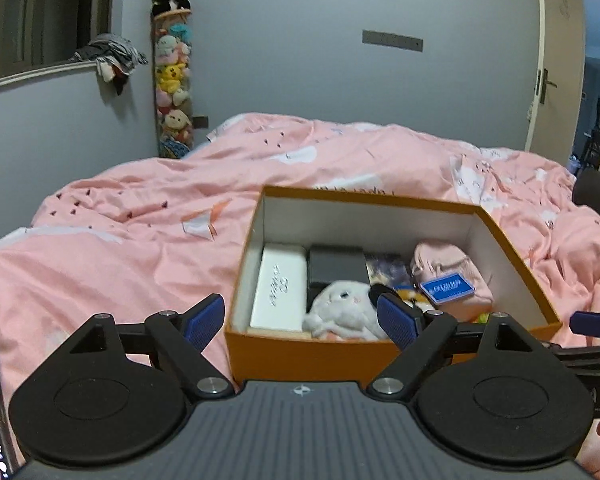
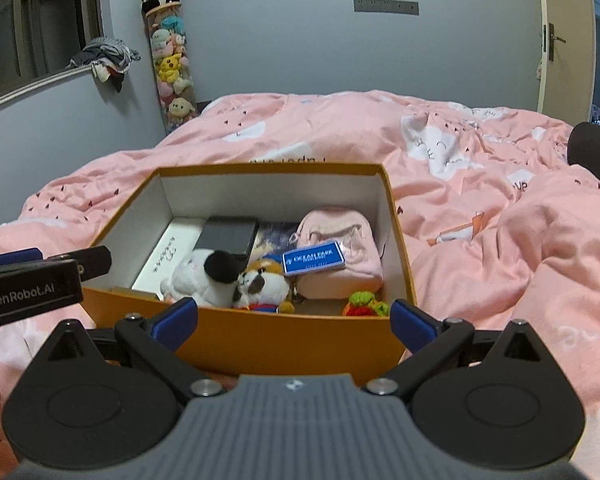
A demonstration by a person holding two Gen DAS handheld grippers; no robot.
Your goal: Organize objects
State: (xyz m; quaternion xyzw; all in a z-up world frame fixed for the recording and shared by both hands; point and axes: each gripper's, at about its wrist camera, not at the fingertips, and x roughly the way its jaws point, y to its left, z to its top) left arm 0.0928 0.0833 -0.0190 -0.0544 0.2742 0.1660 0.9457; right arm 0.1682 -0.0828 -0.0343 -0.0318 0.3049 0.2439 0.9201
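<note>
2 grippers, left gripper (image 1: 300, 320) and right gripper (image 2: 294, 318), are hanging released and empty at 6 o'clock of the orange box (image 2: 260, 344) sitting on the pink duvet (image 2: 500, 240); lopsided lifting risks tipping the toys.

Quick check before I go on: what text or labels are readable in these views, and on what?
"GenRobot.AI": side of the left hand-held gripper.
"OCEAN PARK": blue tag on the pink pouch; its smaller lines are blurred.
White box: handwriting-style print, unreadable.
Pink duvet: printed letters, too distorted to read.
</note>
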